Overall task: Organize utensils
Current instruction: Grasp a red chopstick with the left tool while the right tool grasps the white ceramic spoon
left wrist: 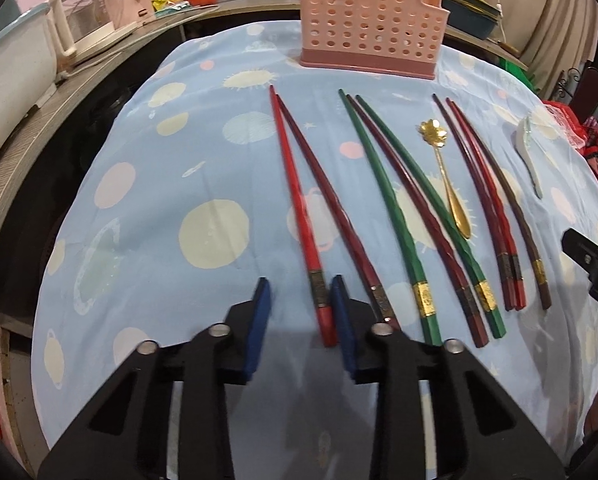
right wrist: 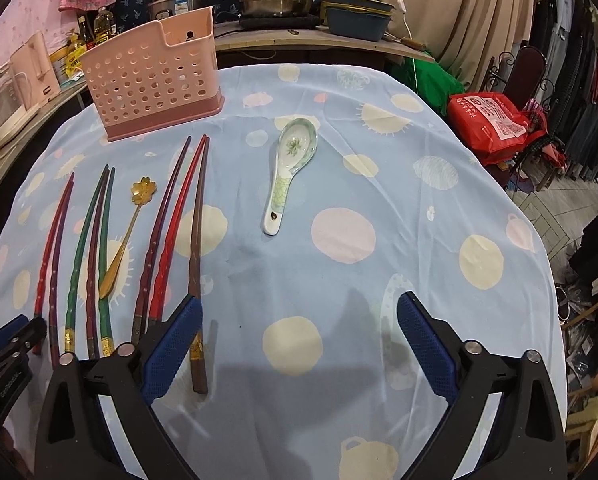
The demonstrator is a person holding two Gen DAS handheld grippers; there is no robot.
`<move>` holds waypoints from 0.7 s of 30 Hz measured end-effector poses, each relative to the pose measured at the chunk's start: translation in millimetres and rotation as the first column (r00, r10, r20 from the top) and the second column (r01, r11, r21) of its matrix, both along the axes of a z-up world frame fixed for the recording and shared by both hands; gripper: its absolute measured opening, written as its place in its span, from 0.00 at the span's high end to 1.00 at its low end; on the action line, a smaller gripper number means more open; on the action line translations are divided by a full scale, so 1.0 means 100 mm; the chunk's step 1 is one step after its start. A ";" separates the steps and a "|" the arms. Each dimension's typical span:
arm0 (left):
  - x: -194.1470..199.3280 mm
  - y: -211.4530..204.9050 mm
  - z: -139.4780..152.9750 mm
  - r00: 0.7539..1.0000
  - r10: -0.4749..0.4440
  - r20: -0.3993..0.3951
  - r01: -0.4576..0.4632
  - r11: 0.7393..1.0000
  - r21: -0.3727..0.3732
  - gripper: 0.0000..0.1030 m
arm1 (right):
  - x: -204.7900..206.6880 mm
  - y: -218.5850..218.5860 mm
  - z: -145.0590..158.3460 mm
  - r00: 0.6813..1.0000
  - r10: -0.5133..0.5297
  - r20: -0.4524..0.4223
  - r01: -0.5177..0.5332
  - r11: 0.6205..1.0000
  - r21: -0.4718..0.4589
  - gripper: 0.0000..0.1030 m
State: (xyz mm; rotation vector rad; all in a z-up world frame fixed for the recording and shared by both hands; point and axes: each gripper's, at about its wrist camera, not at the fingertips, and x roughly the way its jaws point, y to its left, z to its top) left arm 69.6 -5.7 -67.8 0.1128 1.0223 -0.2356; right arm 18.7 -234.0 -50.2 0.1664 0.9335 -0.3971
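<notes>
On the cloth-covered bench (right wrist: 379, 160), chopsticks and spoons are laid in a row before the pink utensil holder (left wrist: 369, 20).

The left gripper (left wrist: 301, 300) is seen with its jaws narrowed around the thick end of the red chopstick (left wrist: 295, 196); whether the pads press on it cannot be told. The right gripper (right wrist: 299, 320) is held with wide jaws, empty, just beside the brown chopstick (right wrist: 198, 256). The gold spoon (right wrist: 127, 228) lies among the chopsticks, the ceramic spoon (right wrist: 291, 168) apart.
</notes>
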 end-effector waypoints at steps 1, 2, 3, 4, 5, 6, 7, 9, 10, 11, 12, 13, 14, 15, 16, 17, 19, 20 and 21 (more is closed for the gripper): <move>0.00 0.01 0.00 1.000 -0.003 -0.006 0.003 1.000 -0.009 0.86 | 0.02 -0.02 0.00 1.000 -0.002 0.000 0.002 1.000 0.003 0.13; 0.02 0.02 0.01 1.000 -0.002 -0.011 0.002 1.000 -0.017 0.89 | 0.03 -0.04 -0.01 1.000 -0.004 0.000 0.004 1.000 0.004 0.14; 0.03 0.04 0.01 1.000 0.001 -0.016 -0.001 1.000 -0.028 0.91 | 0.05 -0.07 0.00 1.000 -0.009 0.003 0.009 1.000 0.003 0.17; 0.04 0.06 0.02 1.000 0.002 -0.022 -0.002 0.999 -0.039 0.91 | 0.08 -0.10 0.01 1.000 -0.014 0.008 0.014 1.000 0.002 0.19; 0.05 0.07 0.02 1.000 0.003 -0.026 -0.004 0.999 -0.046 0.91 | 0.10 -0.12 0.01 1.000 -0.019 0.009 0.019 1.000 0.002 0.21; 0.06 0.09 0.02 1.000 0.008 -0.025 -0.009 0.999 -0.050 0.92 | 0.13 -0.16 0.02 1.000 -0.022 0.014 0.022 1.000 0.004 0.24; 0.06 0.11 0.03 1.000 0.012 -0.023 -0.013 0.999 -0.051 0.92 | 0.17 -0.18 0.02 1.000 -0.026 0.016 0.026 1.000 0.006 0.28; 0.07 0.12 0.04 1.000 0.015 -0.021 -0.016 0.998 -0.056 0.93 | 0.25 -0.23 0.03 0.999 -0.028 0.020 0.027 0.999 0.018 0.34; 0.08 0.12 0.04 1.000 0.017 -0.021 -0.018 0.998 -0.055 0.93 | 0.31 -0.25 0.02 0.999 -0.024 0.023 0.023 0.999 0.027 0.36; 0.08 0.13 0.04 1.000 0.018 -0.022 -0.020 0.998 -0.054 0.93 | 0.35 -0.26 0.01 1.000 -0.021 0.022 0.020 0.999 0.036 0.38; 0.10 0.13 0.03 0.999 0.019 -0.026 -0.020 0.998 -0.054 0.93 | 0.40 -0.28 -0.01 1.000 -0.018 0.020 0.017 0.999 0.050 0.41; 0.10 0.14 0.02 0.999 0.021 -0.030 -0.022 0.998 -0.053 0.93 | 0.44 -0.29 -0.03 1.000 -0.016 0.018 0.015 0.998 0.069 0.45; 0.11 0.14 0.00 0.999 0.021 -0.033 -0.023 0.998 -0.053 0.93 | 0.49 -0.30 -0.05 1.000 -0.015 0.017 0.013 0.996 0.088 0.46; 0.10 0.14 0.00 0.999 0.021 -0.032 -0.022 0.998 -0.052 0.93 | 0.53 -0.31 -0.06 1.000 -0.014 0.015 0.013 0.995 0.102 0.50; 0.10 0.13 0.00 0.999 0.019 -0.029 -0.020 0.999 -0.048 0.93 | 0.57 -0.33 -0.08 1.000 -0.012 0.017 0.010 0.993 0.121 0.54; 0.10 0.13 0.00 0.999 0.018 -0.029 -0.019 0.999 -0.046 0.93 | 0.60 -0.33 -0.09 1.000 -0.014 0.019 0.011 0.991 0.130 0.55; 0.11 0.13 0.00 0.999 0.018 -0.029 -0.019 0.999 -0.048 0.93 | 0.66 -0.36 -0.12 1.000 -0.020 0.019 0.017 0.989 0.145 0.59; 0.11 0.14 -0.01 0.999 0.018 -0.030 -0.019 0.999 -0.049 0.93 | 0.68 -0.36 -0.14 1.000 -0.023 0.018 0.020 0.988 0.150 0.60; 0.11 0.14 -0.01 0.999 0.017 -0.030 -0.018 0.999 -0.051 0.93 | 0.71 -0.38 -0.16 1.000 -0.026 0.015 0.023 0.987 0.158 0.62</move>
